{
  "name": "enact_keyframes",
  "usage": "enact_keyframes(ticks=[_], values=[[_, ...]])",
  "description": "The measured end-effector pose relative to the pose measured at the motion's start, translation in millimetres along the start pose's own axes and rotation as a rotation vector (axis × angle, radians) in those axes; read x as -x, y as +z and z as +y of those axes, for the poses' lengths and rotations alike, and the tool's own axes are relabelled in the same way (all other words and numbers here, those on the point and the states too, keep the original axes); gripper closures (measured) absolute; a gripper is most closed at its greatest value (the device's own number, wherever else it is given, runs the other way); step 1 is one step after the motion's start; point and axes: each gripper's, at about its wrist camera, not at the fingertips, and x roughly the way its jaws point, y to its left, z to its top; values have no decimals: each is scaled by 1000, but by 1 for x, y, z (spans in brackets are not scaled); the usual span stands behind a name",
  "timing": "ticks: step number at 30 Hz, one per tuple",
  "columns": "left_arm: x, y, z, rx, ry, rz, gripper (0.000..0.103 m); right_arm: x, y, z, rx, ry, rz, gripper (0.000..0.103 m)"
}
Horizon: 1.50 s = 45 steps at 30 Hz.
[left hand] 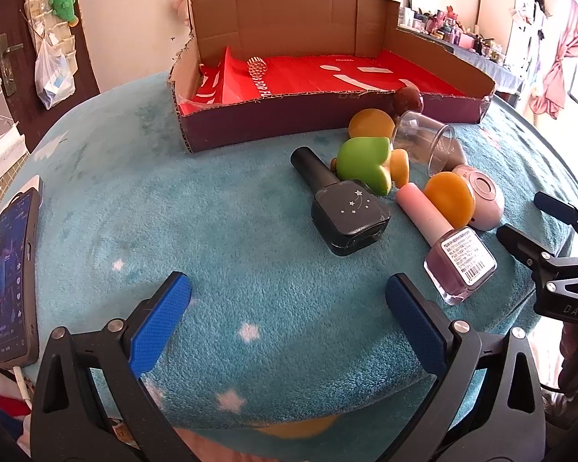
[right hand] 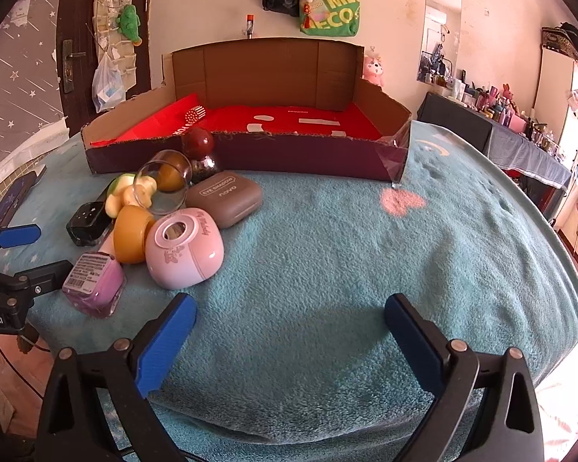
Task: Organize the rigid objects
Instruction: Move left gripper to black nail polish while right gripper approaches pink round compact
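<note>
A pile of small objects lies on the teal blanket: a black nail-polish bottle (left hand: pixel 343 200), a pink nail-polish bottle (left hand: pixel 449 246), a green toy (left hand: pixel 364 163), orange discs (left hand: pixel 449 196), a clear cup (left hand: pixel 429 138), a pink round case (right hand: pixel 185 248), a brown eyeshadow case (right hand: pixel 225 198) and a dark red ball (right hand: pixel 198 142). Behind stands a cardboard box (left hand: pixel 289 119) with a red lining and a small patterned cylinder (left hand: pixel 256 66) inside. My left gripper (left hand: pixel 289 308) is open and empty, near the black bottle. My right gripper (right hand: pixel 289 323) is open and empty, right of the pile.
A phone (left hand: pixel 13 281) lies at the blanket's left edge with a cable. The blanket's front edge drops off just under both grippers. A door and hanging bags are behind on the left; a cluttered shelf (right hand: pixel 520 123) is on the right.
</note>
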Motion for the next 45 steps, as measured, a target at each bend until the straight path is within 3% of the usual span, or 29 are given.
enact_keyframes(ticks=[17, 29, 45], values=[[2, 2, -4, 38, 1, -4, 0, 3, 0, 13, 40, 20, -15, 14], [-2, 12, -14, 72, -69, 35, 1, 2, 3, 19, 66, 51, -23, 16], [-13, 28, -4, 77, -17, 11, 5, -7, 15, 32, 124, 117, -39, 22]])
